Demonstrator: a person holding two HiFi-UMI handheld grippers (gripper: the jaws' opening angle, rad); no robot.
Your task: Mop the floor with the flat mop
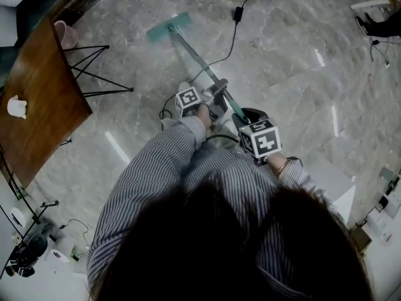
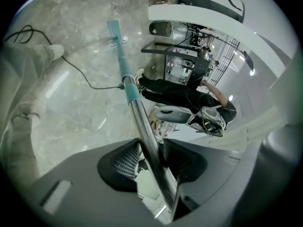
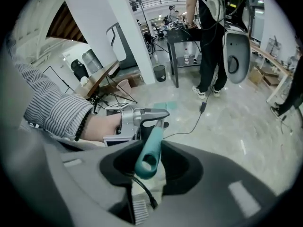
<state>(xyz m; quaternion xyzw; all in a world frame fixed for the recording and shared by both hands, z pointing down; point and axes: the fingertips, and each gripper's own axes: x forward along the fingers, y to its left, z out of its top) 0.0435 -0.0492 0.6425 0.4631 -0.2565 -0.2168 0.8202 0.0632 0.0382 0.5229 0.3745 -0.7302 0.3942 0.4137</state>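
The flat mop lies aslant on the grey marble floor, its teal head [image 1: 169,25] far ahead and its pole [image 1: 199,60] running back to me. My left gripper [image 1: 210,102] is shut on the silver pole [image 2: 150,148], which passes between its jaws; beyond them come the teal sleeve [image 2: 127,79] and the mop head [image 2: 113,30]. Further back, my right gripper [image 1: 250,121] is shut on the teal handle end [image 3: 149,150] with its hanging hole. In the right gripper view the left gripper [image 3: 137,119] and a striped sleeve [image 3: 57,115] lie just ahead.
A brown wooden table [image 1: 37,99] with a white tissue [image 1: 17,106] stands at the left, with black tripod legs [image 1: 94,68] and a pink bin [image 1: 66,34] beside it. A black cable [image 1: 232,36] crosses the floor near the pole. A person in black [image 3: 208,41] stands ahead.
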